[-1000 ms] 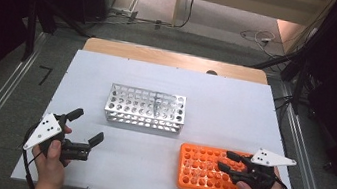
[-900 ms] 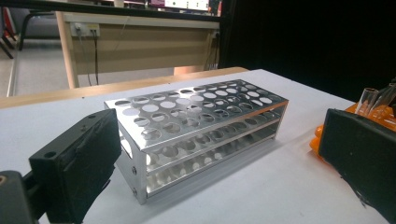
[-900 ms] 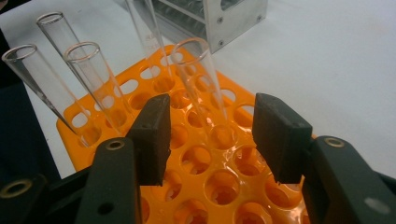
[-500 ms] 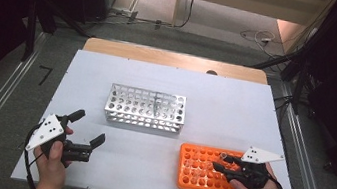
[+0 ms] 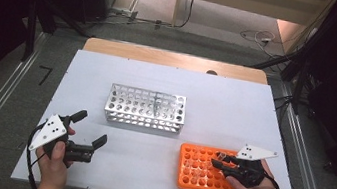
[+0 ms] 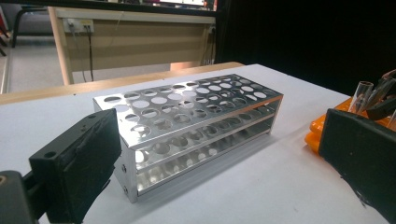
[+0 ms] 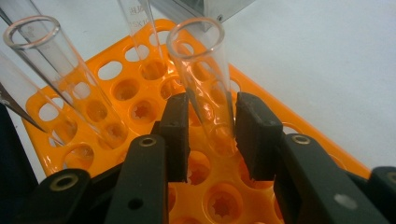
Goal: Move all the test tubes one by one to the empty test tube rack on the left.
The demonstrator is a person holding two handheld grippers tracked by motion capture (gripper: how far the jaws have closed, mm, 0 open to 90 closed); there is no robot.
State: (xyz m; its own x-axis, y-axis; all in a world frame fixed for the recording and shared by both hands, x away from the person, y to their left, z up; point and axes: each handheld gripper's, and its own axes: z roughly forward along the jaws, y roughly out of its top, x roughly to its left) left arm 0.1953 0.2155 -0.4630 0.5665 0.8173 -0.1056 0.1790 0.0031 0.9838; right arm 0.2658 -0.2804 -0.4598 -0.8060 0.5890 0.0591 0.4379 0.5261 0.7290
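At the lower right of the high view, the right gripper (image 5: 219, 161) has been closing its jaws around a glass tube (image 7: 205, 88) standing in the orange rack (image 5: 203, 185). More tubes (image 7: 56, 74) stand close on its left. The left gripper (image 5: 88, 128) rests wide open at lower left, and the silver rack (image 5: 145, 109) sits in the middle.

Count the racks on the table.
2: a silver perforated metal test-tube rack at the table's middle, and an orange plastic test-tube rack near the front edge by the right gripper.
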